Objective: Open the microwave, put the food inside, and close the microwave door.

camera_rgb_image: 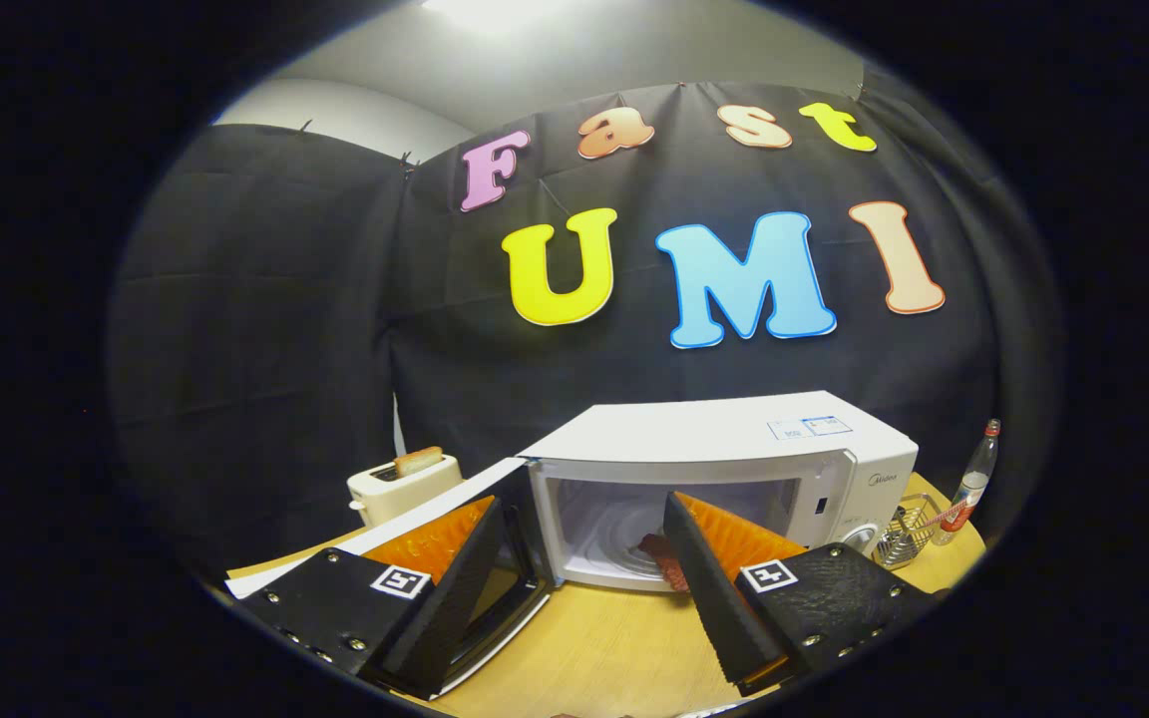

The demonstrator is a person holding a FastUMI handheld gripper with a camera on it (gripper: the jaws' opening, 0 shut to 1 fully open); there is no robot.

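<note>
Holding the gripper (574, 558) wide apart and empty, facing the microwave (724, 479). Food (662, 560) lying inside the microwave, at its front sill. Open door (495, 558) hanging left of the microwave, behind the left finger: closing calling for a rightward swing.

A staged kitchen corner in a recording booth: black cloth (265, 329) walls a wooden table (594, 648) holding a microwave (724, 439), toaster (400, 489), bottle (973, 479) and wire basket (909, 529).

White microwave (724, 469), cream toaster (403, 487), pale wooden table (604, 648), reddish food (662, 560).
</note>
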